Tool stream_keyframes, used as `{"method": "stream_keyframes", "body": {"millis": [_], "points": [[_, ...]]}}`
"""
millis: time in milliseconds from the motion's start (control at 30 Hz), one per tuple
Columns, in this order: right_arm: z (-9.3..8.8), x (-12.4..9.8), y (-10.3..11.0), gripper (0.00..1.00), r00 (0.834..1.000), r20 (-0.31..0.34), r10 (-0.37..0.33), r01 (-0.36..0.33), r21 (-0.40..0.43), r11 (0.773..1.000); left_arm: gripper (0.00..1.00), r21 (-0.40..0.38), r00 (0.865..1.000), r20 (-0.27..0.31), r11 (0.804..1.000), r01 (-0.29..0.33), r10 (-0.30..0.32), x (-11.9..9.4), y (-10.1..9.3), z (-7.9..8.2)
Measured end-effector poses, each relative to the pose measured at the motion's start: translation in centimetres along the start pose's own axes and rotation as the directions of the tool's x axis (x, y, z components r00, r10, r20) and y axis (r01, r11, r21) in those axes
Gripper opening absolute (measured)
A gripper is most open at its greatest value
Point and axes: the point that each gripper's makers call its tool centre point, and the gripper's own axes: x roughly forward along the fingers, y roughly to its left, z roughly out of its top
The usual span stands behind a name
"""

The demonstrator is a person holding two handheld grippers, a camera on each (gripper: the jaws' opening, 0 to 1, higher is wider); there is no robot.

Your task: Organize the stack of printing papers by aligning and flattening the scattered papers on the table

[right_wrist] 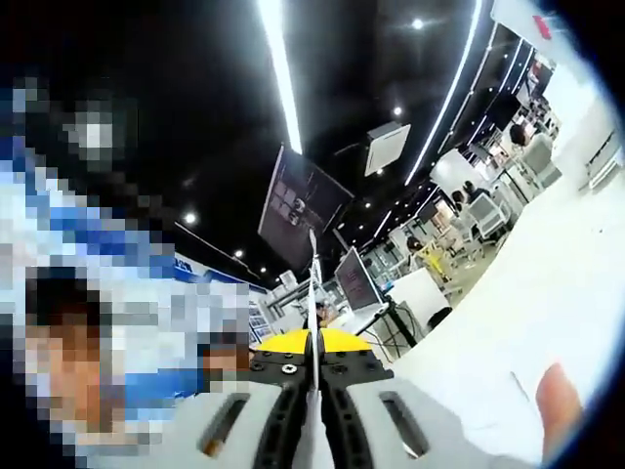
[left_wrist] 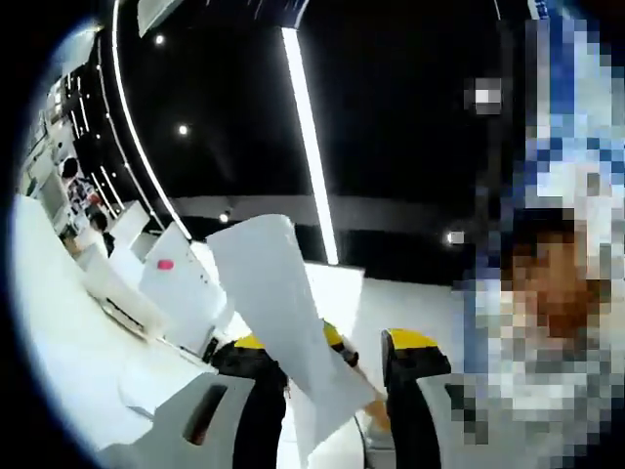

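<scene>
Both views tilt up toward a dark ceiling. A white sheet of paper [left_wrist: 273, 283] rises at a slant between the jaws of my left gripper [left_wrist: 330, 340]. Those yellow-tipped jaws stand well apart, and the sheet crosses in front of the left one. In the right gripper view the paper [right_wrist: 312, 283] shows edge-on as a thin white line. My right gripper [right_wrist: 312, 337] is shut on it, its yellow tips pressed together. More white sheets [left_wrist: 332, 293] stand behind the slanted one.
A white table [left_wrist: 59, 342] with upright white panels [left_wrist: 176, 283], one bearing a pink sticker, lies at the left. A white surface [right_wrist: 547, 293] spreads at the right, with a fingertip [right_wrist: 557, 401] low on it. Monitors [right_wrist: 303, 205] and people stand further back.
</scene>
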Motion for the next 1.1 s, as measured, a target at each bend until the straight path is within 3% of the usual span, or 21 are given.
{"method": "stream_keyframes", "body": {"millis": [67,133,167,200,267,333,400,467,600,767,1033,1100], "points": [[0.1,-0.1,-0.3,0.0,1.0,0.003,-0.002,0.001,0.026,1.0,0.4,0.019,1.0,0.006,1.0,0.0,0.0,0.1,-0.4,0.0],[-0.2,0.0,-0.4,0.0,1.0,0.0,-0.006,0.006,0.022,1.0,0.4,0.147,0.994,-0.053,0.985,-0.085,0.094,0.2,1.1,-1.0],[-0.6,0.1,0.1,0.0,1.0,-0.011,0.022,-0.022,0.036,0.999,0.4,0.161,0.992,-0.071,0.983,-0.089,0.102,0.2,1.2,-1.3],[-0.7,0.1,0.4,0.0,0.999,-0.015,0.041,-0.04,0.046,0.998,0.4,0.153,0.995,-0.053,0.985,-0.074,0.083,0.4,0.8,-1.3],[-1.1,0.2,0.1,0.0,0.999,-0.03,0.012,-0.012,-0.013,1.0,0.43,0.2,0.998,-0.041,0.979,-0.045,0.055,0.5,0.3,-1.2],[-1.0,0.2,0.4,0.0,1.0,-0.021,0.02,-0.02,0.001,1.0,0.45,0.267,0.995,-0.057,0.961,-0.068,0.086,0.6,0.8,-1.5],[-0.3,0.1,0.9,0.0,0.999,-0.006,0.042,-0.042,0.003,0.999,0.46,0.287,0.987,-0.1,0.954,-0.091,0.124,0.4,1.4,-2.1],[0.2,0.1,1.5,0.0,0.999,0.003,0.054,-0.054,-0.021,0.998,0.5,0.293,0.983,-0.107,0.949,-0.114,0.151,0.2,2.1,-2.2],[1.0,0.5,3.7,0.0,0.994,0.008,0.109,-0.109,-0.076,0.991,0.52,0.23,0.983,-0.106,0.965,-0.125,0.152,-0.6,2.8,-2.6],[0.0,1.2,4.8,0.0,0.991,-0.024,0.132,-0.133,-0.074,0.988,0.56,0.203,0.983,-0.102,0.97,-0.131,0.154,-0.6,2.9,-3.1],[-1.1,1.4,2.9,0.0,0.992,-0.043,0.115,-0.116,-0.023,0.993,0.58,0.16,0.987,-0.067,0.978,-0.135,0.147,-0.5,3.0,-2.5],[-1.0,1.1,2.0,0.0,0.996,-0.037,0.086,-0.086,-0.015,0.996,0.54,0.072,0.995,-0.005,0.993,-0.095,0.095,-0.6,2.2,-1.5]]}}
